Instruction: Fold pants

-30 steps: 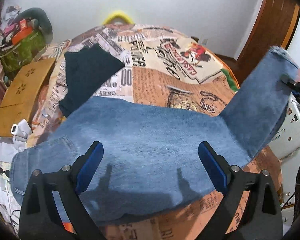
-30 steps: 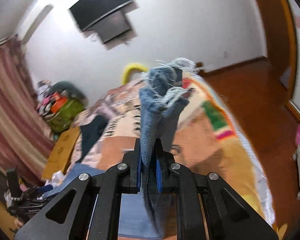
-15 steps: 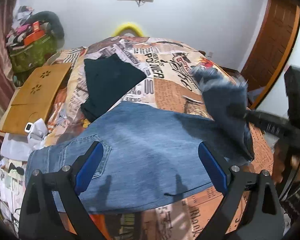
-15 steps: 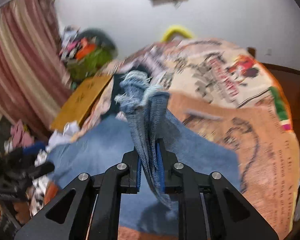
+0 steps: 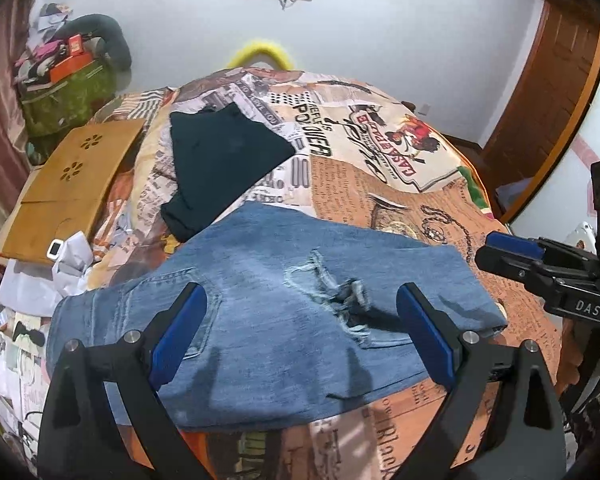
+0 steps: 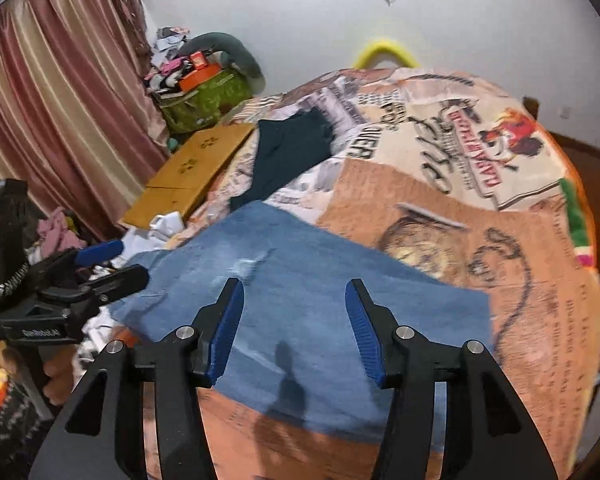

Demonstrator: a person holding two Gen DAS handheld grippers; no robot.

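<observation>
Denim fills the space ahead of both tools. The right gripper (image 6: 294, 330) has just been opening and its jaws now stand about half apart with nothing between them; the blue pads (image 6: 230, 330) hover above the cloth without touching it. Just beyond its tips the jeans (image 6: 300, 300) lie doubled over on the bedspread (image 6: 520, 272), the fold edge off to its right. The left gripper (image 5: 300, 332) is spread wide and empty, poised over the near half of the same jeans (image 5: 284, 312), with a back pocket under its left finger and the frayed hem (image 5: 346, 300) lying on top between its tips. Farther out past the jeans sits a dark folded garment (image 5: 224, 156), and to the left of it a wooden board (image 5: 72, 184) at the bed's edge.

The jeans look like thick, fairly heavy denim: limp enough to drape, yet stiff enough to hold a crease and unlikely to slip on the cotton cover. The frayed hem and torn patches are poor places to grip, since loose threads may pull. I would judge the firmest holds to be the doubled fold edge under the right tool and the waistband beside the left, pinching through both layers at once.
</observation>
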